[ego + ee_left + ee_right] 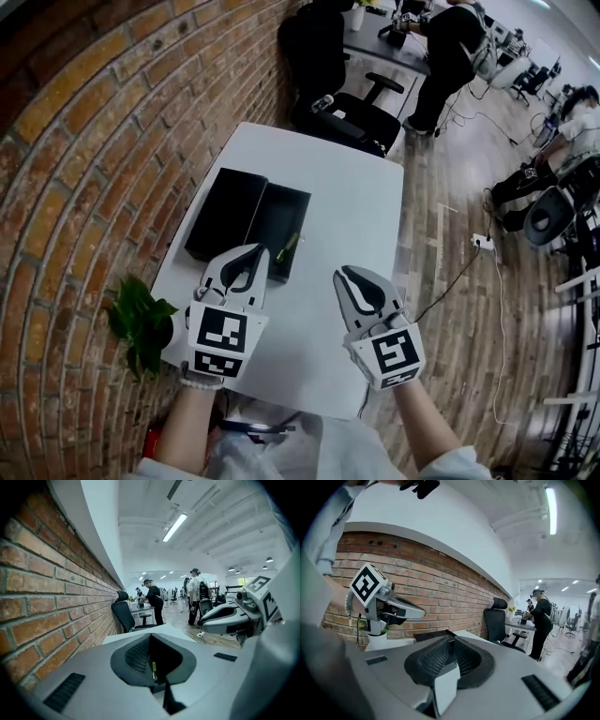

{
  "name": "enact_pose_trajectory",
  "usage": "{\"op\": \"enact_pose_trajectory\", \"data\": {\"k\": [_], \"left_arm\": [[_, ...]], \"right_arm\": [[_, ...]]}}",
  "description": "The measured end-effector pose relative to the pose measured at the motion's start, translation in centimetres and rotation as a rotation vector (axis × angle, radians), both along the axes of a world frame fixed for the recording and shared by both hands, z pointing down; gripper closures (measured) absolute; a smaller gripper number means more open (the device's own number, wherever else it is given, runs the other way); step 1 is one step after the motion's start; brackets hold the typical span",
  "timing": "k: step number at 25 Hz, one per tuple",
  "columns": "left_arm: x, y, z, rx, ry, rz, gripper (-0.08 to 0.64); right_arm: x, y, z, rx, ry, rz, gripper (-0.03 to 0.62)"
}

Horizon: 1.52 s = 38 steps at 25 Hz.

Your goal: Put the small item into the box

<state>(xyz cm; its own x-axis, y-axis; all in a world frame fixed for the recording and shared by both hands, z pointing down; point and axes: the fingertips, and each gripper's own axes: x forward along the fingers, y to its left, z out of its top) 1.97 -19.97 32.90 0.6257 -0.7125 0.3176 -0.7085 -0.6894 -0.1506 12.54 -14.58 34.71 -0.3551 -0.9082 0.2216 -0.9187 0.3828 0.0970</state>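
Setting: white table (347, 216) against brick wall (84, 178).
Box (302, 199): black, open; lid (225, 211) flat against its left side.
Small item (287, 247): slim yellow-green stick lying inside box; long axis diagonal, far end up-right in head view.
View difference: full length in head view; only a yellow sliver (153, 670) in left gripper view.
Left gripper (251, 251): above box's near edge; jaws drawn to a thin slit, gripping nothing.
Right gripper (349, 274): above bare table; jaws pressed together, empty.

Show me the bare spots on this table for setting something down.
Free: the table right of the black box, up to the far edge by the office chair, and the strip between the left gripper and right gripper. Crowded: the wall side, with box, lid and plant.
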Motion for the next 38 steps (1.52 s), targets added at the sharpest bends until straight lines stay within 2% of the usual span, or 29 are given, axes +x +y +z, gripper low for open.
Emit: {"op": "enact_pose_trajectory", "data": {"k": [8,11,22,26,38], "left_arm": [[-1.2,3.7,-3.0,0.08,-0.014,0.041,0.541],[-1.5,4.7,-3.6,0.094,-0.004,0.046,0.541],[-1.9,7.3,-3.8,0.077,0.028,0.082,0.541],[-2.5,7.5,-4.2,0.076,0.06,0.068,0.541],[-3.4,7.0,-4.4,0.087,0.063,0.051,0.541]], "right_arm": [[-0.9,2.6,-2.5,0.026,0.001,0.024,0.528],[-1.2,3.7,-2.7,0.009,0.014,0.025,0.528],[-1.5,5.8,-2.9,0.001,-0.041,0.047,0.528],[-1.8,6.3,-2.7,-0.004,-0.052,0.052,0.528],[-3.1,5.9,-2.9,0.007,-0.047,0.036,0.532]]}}
